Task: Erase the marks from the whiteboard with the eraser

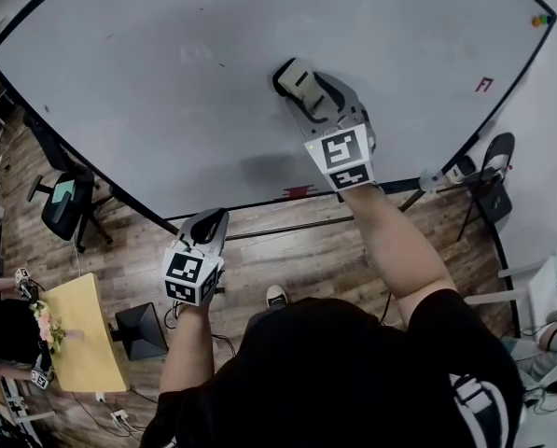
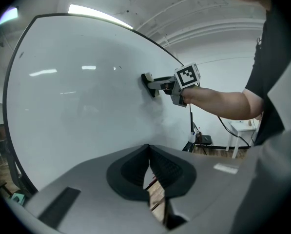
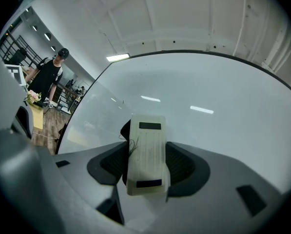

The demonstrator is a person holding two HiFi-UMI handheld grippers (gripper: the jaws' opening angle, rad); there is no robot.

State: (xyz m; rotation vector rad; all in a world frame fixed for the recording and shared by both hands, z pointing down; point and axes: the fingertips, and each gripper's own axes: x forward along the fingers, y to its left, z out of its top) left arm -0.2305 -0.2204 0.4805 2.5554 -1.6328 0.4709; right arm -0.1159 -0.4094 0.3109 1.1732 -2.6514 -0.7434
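Through the right gripper view I saw the right tongs (image 3: 146, 165) pinching the pale eraser (image 3: 146, 145) across its width. Its long axis ran from 12 to 6 o'clock, and its dark felt side faced the whiteboard (image 3: 218, 130). In the head view the eraser (image 1: 294, 77) sat against the whiteboard (image 1: 129, 101) near the middle, a little toward the upper half. The right tongs (image 1: 308, 99) were much the nearer pair to the board. The left tongs (image 1: 209, 226) hung low, by the board's bottom rim at about 7 o'clock from the eraser. In their own view the left tongs (image 2: 148, 165) were pressed together with nothing between them.

The move ahead, as I judged it, turned on where the marks lay from the eraser. A faint pale smudge (image 1: 194, 52) lay at about 10 o'clock, fairly near. A small red mark (image 1: 484, 85) lay well apart at 3 o'clock, close to the right rim. More red (image 1: 298, 192) showed at 6 o'clock by the bottom rim, though I could not tell whether it was on the board or its ledge. The felt's contact with the board was hidden behind the eraser, and glare washed out fainter traces.
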